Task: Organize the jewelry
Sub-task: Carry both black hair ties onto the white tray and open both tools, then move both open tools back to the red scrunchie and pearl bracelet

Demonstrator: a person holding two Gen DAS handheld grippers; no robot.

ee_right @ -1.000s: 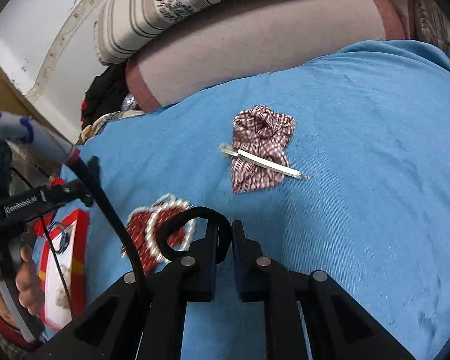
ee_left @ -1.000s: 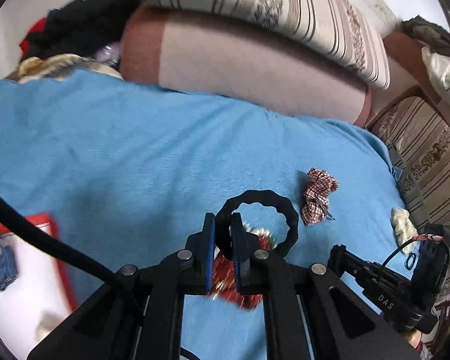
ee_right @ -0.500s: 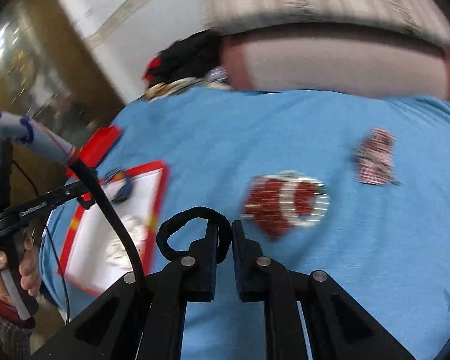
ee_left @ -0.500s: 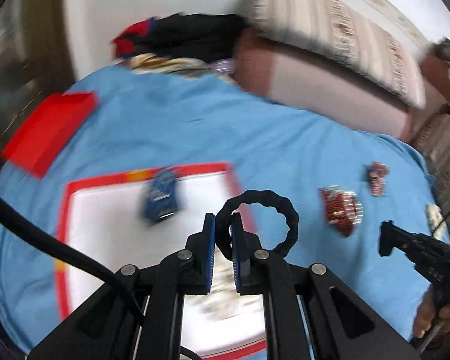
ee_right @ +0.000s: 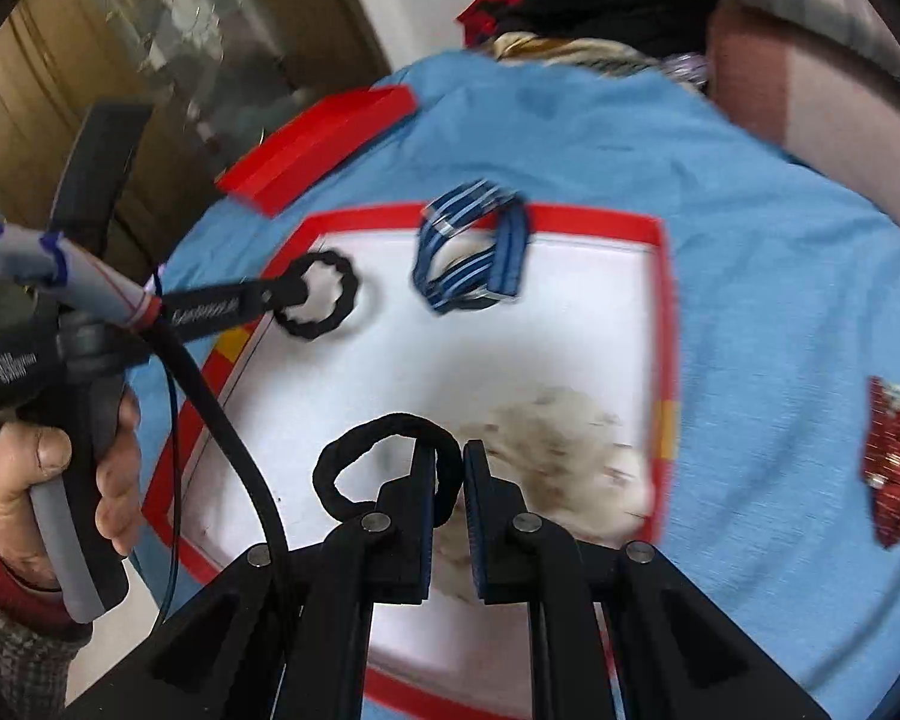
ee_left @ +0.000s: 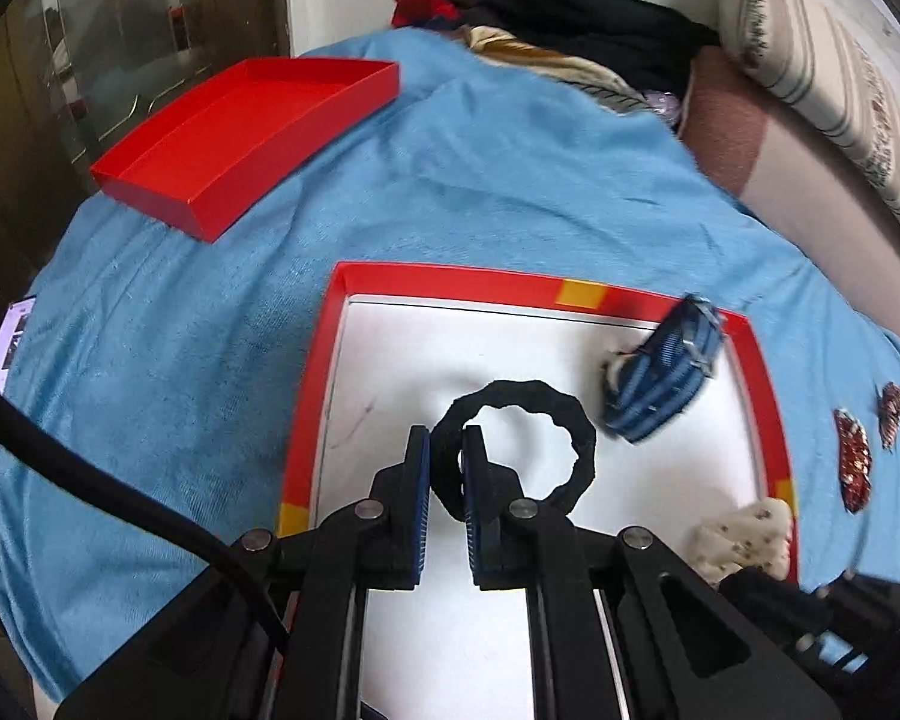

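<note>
Pinching a black ridged hair ring (ee_left: 519,450) by its near-left rim, the left claw (ee_left: 447,468) hangs over the white floor of a shallow red-rimmed tray (ee_left: 312,372); most of the ring's loop stands beyond and to the right of the fingertips, clear of the pads. From the right wrist view the same ring (ee_right: 318,294) shows at the end of the left claw (ee_right: 288,294), above the tray's left part, with a hand (ee_right: 60,480) gripping the handle at lower left.

The right claw (ee_right: 449,468) is pressed together on a thin black hair tie (ee_right: 384,462): a short stretch of the band is caught between the pads, and the rest of the loop bulges up and to the left of the left finger. It too is held over the tray (ee_right: 666,312), in front of a blurred cream scrunchie (ee_right: 558,444) lying on the tray floor just beyond the fingertips.

A blue striped band (ee_left: 660,384) rests against the tray's far right corner, near the ridged ring but apart from it. A second cream scrunchie view (ee_left: 744,534) places that item at the near right rim. Outside the tray, on the blue bedspread (ee_left: 450,180), lie a red beaded piece (ee_left: 852,456) to the right and an open red box lid (ee_left: 240,132) at far left.
</note>
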